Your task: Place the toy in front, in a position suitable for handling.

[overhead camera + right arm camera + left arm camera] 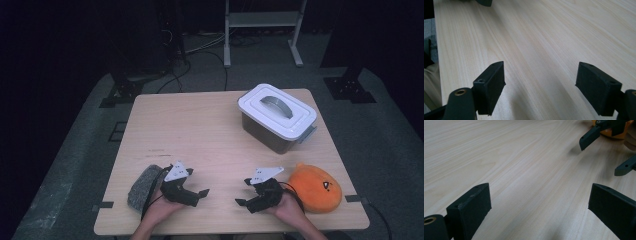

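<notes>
Near edge of the table (210, 135), pale wood with fine straight grain: two hands come in from below, each bearing a black two-jaw gripper topped by a grey three-cornered plate. Left gripper (196, 195) lies low over the boards, pointing inward toward the right one; jaws stand wide, nothing between them, only bare wood showing between the flat matte pads (475, 207). Right gripper (244, 192) mirrors it, pointing inward toward the left one; jaws also wide and empty, pads (490, 85) blocky and square-edged. The two gripper tips are near each other but apart.

Just outside the left hand, at the table's near left corner: a grey speckled sponge (143, 186), flat oblong, coarse-looking surface. Just outside the right hand, touching or almost touching the wrist: an orange plush toy (320, 187), rounded, soft, with small dark markings on top.

Farther back, right of centre: a lidded storage box (277, 117), translucent grey walls, white rectangular lid with a curved grey handle, lid on. Contents cannot be told through the walls.
</notes>
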Available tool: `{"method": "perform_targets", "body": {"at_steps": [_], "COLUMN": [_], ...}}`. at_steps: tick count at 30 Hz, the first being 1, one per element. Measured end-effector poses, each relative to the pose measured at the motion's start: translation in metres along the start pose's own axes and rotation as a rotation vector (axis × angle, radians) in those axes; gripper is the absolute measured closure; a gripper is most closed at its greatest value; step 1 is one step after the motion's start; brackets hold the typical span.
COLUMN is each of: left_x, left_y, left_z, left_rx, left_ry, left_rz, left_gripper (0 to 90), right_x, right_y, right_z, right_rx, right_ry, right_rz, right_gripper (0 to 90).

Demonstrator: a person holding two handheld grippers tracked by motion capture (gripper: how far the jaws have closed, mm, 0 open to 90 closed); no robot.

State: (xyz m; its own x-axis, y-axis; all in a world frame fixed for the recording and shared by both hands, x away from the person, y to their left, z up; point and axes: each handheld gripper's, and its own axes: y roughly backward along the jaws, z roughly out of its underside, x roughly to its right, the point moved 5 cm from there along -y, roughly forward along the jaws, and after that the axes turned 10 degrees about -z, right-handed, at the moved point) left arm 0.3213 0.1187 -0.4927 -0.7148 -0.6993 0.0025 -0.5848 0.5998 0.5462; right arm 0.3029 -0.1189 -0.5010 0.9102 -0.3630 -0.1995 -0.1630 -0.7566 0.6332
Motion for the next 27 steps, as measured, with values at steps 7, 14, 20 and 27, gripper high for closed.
{"method": "perform_targets", "body": {"at_steps": [7,14,20,27], "left_x": [0.002,0.005,0.004,0.004], "left_y": [0.000,0.001,0.002,0.002], "left_z": [0.000,0.000,0.000,0.000], "left_rx": [-0.001,0.004,0.003,0.003], "left_ry": [-0.001,-0.016,-0.012,-0.012], "left_rz": [0.006,0.011,0.005,0.004], "left_gripper": [3.6,3.6,3.6,3.6], "right_x": [-0.001,-0.008,-0.015,-0.019], "right_y": [0.001,0.005,0.011,0.020], "right_z": [-0.001,-0.010,-0.017,-0.021], "right_rx": [0.004,0.027,0.016,-0.008], "right_ry": [-0.009,-0.003,0.025,0.042], "right_rz": [-0.003,-0.002,0.011,-0.002], "right_gripper": [21.8,21.8,21.8,21.8]}}
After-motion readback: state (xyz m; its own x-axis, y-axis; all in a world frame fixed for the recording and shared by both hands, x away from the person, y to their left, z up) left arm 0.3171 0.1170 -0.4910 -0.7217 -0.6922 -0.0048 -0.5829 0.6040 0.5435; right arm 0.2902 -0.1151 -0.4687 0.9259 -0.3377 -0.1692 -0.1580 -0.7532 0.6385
